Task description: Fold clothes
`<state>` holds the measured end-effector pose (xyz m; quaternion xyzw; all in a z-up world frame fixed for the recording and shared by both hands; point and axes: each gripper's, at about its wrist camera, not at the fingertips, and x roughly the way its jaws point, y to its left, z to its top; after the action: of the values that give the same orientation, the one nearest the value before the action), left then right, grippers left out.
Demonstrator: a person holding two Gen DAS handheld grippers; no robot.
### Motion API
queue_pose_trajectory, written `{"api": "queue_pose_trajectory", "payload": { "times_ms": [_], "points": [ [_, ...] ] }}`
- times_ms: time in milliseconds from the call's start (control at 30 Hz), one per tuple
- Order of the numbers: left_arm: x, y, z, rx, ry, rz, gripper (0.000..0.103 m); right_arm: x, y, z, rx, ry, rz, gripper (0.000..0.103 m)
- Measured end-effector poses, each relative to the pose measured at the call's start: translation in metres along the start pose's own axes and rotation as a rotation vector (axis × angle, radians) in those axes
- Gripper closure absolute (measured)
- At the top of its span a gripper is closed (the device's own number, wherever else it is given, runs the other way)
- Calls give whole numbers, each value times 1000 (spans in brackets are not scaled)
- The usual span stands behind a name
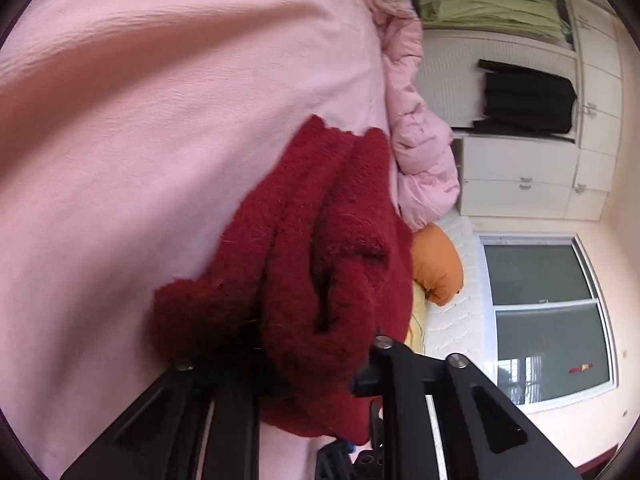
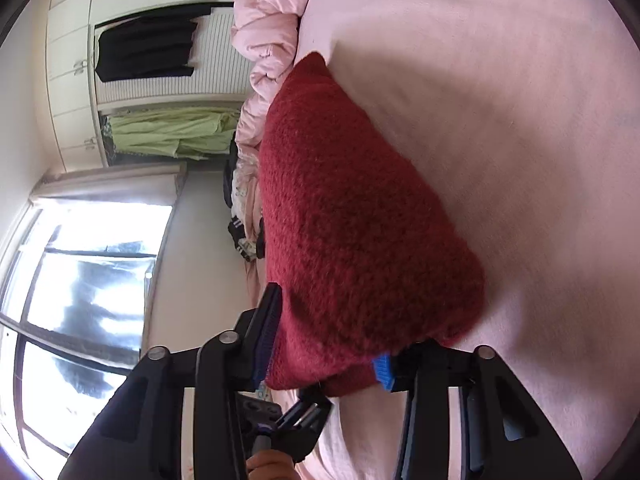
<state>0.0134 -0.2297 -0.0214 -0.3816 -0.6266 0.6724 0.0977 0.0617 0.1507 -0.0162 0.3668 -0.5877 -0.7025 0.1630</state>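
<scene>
A fuzzy dark red knitted garment (image 1: 320,264) lies bunched on a pink bed sheet (image 1: 160,128). In the left wrist view my left gripper (image 1: 280,364) has its black fingers on either side of the red knit, shut on a thick bunch of it. In the right wrist view the same red garment (image 2: 352,216) fills the middle, folded into a thick pad. My right gripper (image 2: 328,356) has its blue-padded fingers (image 2: 267,336) against both sides of the garment's near end, shut on it.
A rumpled pink duvet (image 1: 420,148) and an orange pillow (image 1: 436,264) lie along the bed's far side. A white wardrobe (image 1: 528,176) holds black (image 1: 524,96) and green clothes (image 1: 488,4). Windows (image 1: 548,312) are beside it. More clothes (image 2: 244,216) lie by the duvet.
</scene>
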Motion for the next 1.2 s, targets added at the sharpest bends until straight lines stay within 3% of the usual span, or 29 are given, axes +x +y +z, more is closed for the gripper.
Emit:
{"api": "queue_pose_trajectory", "payload": {
  "times_ms": [133, 233, 333, 367, 500, 567, 633, 667, 700, 733, 767, 833, 900, 1000, 1100, 1200],
  "points": [
    [-16, -1, -4, 25, -50, 0, 87, -4, 28, 0, -178, -39, -107, 88],
    [-14, 5, -2, 21, -41, 36, 87, 6, 18, -1, -227, -54, -195, 88],
    [-10, -1, -8, 54, -17, 57, 81, 4, 13, -6, -263, -28, -192, 76],
    [-13, -7, -12, 90, -25, 74, 76, -2, 19, -7, -274, -22, -211, 72],
    [-24, -22, -21, 147, -74, 57, 37, -31, 58, -16, -356, 99, -271, 67],
    [-17, -22, -22, 142, -60, 50, 34, -41, 83, -19, -453, 150, -260, 66],
    [-7, -19, -21, 141, -30, 64, 34, -40, 117, -19, -599, 134, -298, 65],
    [-4, -17, -19, 137, -22, 68, 43, -36, 136, -18, -684, 118, -321, 58],
    [-5, -13, -17, 129, -25, 77, 66, -24, 152, -17, -768, 95, -368, 44],
    [-7, -9, -16, 119, -32, 87, 77, -10, 166, -15, -851, 70, -419, 38],
    [-10, -4, -14, 95, -33, 77, 81, 3, 180, -14, -935, 45, -469, 37],
    [-18, 7, -13, 36, -48, 43, 83, 34, 191, -8, -1024, 8, -558, 37],
    [-22, 10, -13, 28, -65, 44, 83, 64, 187, -7, -1093, -16, -651, 57],
    [-22, 8, -14, 46, -64, 54, 83, 95, 151, -8, -1105, -2, -750, 67],
    [-19, 7, -17, 68, -46, 75, 83, 104, 105, -16, -1194, -85, -782, 67],
    [-20, 8, -15, 59, -48, 76, 81, 82, 109, -18, -1160, -125, -683, 67]
  ]
}}
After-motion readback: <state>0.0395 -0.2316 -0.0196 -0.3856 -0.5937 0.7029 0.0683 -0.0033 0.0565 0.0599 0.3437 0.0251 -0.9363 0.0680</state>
